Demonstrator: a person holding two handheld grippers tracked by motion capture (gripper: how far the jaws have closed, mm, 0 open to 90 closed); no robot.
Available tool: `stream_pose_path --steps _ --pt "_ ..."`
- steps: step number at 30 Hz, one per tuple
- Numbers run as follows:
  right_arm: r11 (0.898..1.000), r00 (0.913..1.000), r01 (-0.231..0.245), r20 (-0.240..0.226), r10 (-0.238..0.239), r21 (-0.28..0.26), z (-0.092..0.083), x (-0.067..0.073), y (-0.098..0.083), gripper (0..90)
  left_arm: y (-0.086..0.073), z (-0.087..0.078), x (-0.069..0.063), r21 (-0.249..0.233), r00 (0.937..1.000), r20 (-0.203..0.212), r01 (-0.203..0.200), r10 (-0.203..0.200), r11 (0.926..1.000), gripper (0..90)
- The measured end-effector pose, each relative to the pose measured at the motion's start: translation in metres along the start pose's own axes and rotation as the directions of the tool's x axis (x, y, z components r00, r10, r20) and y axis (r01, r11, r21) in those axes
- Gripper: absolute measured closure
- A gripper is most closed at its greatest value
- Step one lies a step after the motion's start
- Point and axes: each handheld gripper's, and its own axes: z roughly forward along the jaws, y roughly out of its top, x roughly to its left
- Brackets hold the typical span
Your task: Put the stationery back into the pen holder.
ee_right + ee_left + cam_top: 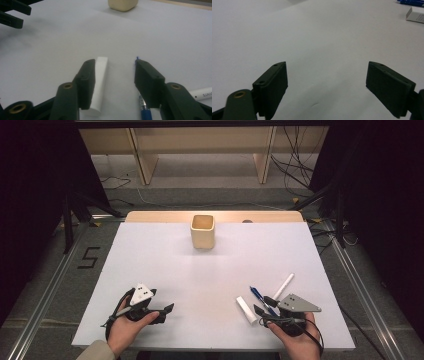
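Three writing things lie at your right hand on the white bench (210,285): a white block (246,309), a blue pen (262,300) and a white marker (283,286). Your right tool (261,311) hangs low over them with its jaws spread and gripping nothing. In the right gripper view the white block (99,82) lies just inside the left jaw, and the blue pen (143,106) runs under the right jaw with its tip showing past the jaw's end. Both lie with their long axes roughly along the tool's line of sight, so the jaws straddle the gap between them rather than either piece. The white marker (202,93) lies off to the right, clear of the jaws.

Your left tool (162,311) rests well apart on the near left of the bench, jaws also spread wide and empty; from it the block (415,14) is far off to the right.

The cream cup (202,231) stands upright at the far middle of the bench, ahead of both hands.

Judgement: the right hand is much the nearer. You need a small sideways shift to centre one piece across its narrow width before closing.
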Motion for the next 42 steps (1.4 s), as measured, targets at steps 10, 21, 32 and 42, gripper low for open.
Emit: stream_pose_path --steps 10,21,32,42 --pt "1.000 1.0000 -0.002 0.010 0.002 0.022 0.006 0.008 0.000 55.1 0.000 0.001 0.000 0.004 1.0000 0.008 -0.003 0.003 1.0000 17.2" --pt "0.995 0.9996 -0.023 -0.013 0.025 0.098 0.026 0.011 0.001 57.1 0.000 0.003 -0.001 0.007 0.9999 0.011 0.000 0.000 1.0000 17.3" --pt "0.985 0.9996 -0.008 -0.025 0.012 0.171 0.048 0.016 0.007 58.0 0.001 0.005 -0.002 0.005 0.9999 0.013 0.000 0.000 1.0000 17.4" --pt "0.975 0.9995 -0.026 -0.010 0.029 0.220 0.056 0.016 0.008 60.4 0.001 0.005 -0.002 0.002 0.9999 0.014 -0.003 0.003 1.0000 17.5"
